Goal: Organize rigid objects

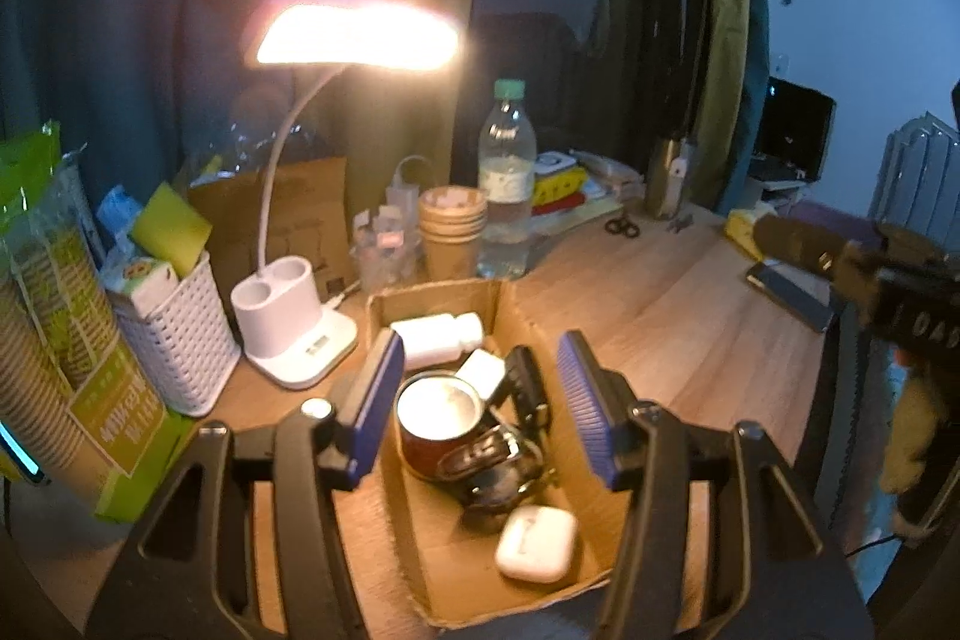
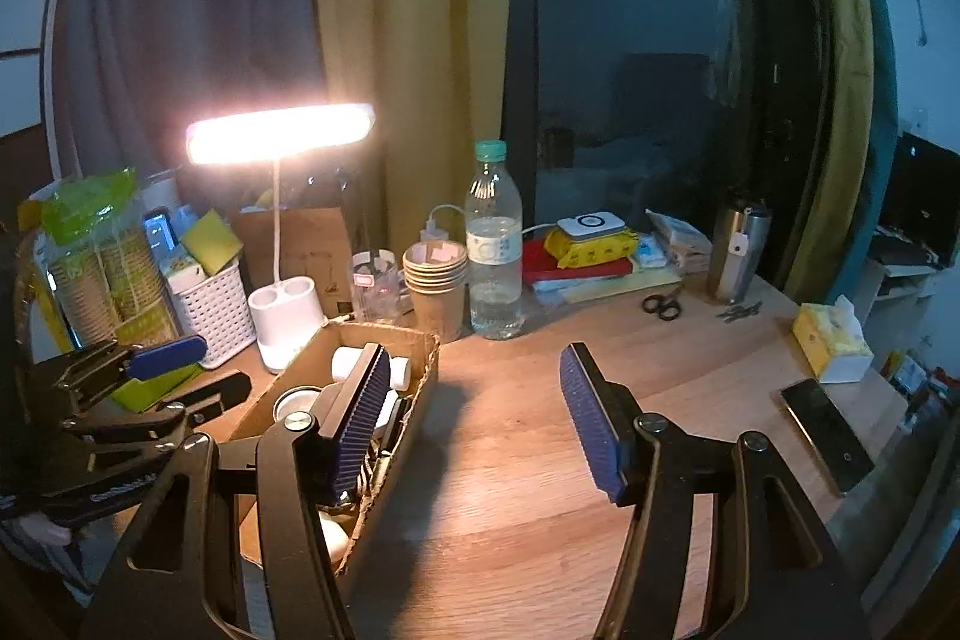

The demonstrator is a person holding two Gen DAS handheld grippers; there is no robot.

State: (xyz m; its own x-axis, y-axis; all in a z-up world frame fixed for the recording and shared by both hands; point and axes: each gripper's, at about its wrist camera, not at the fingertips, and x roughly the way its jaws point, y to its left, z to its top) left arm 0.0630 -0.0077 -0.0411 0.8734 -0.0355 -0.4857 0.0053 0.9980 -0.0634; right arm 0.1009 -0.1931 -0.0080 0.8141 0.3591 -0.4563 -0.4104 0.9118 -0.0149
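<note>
Left gripper [image 1: 480, 400] jaws apart, empty, above open brown cardboard box [image 1: 534, 334] holding metal mug [image 1: 441, 415], white earbud case [image 1: 534, 544], white bottles [image 1: 435, 334]. Right gripper [image 2: 474, 418] parted, empty, over wooden desk [image 2: 516, 490]. Next pick probably black scissors [image 2: 662, 305]: approach low, straddle handles, close squarely.

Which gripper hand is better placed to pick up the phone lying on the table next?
Probably the right gripper. Its jaws are open and empty above bare table, and the phone lies on its right. The left gripper, also open and empty, hangs over the cardboard box, farther from the phone.
</note>
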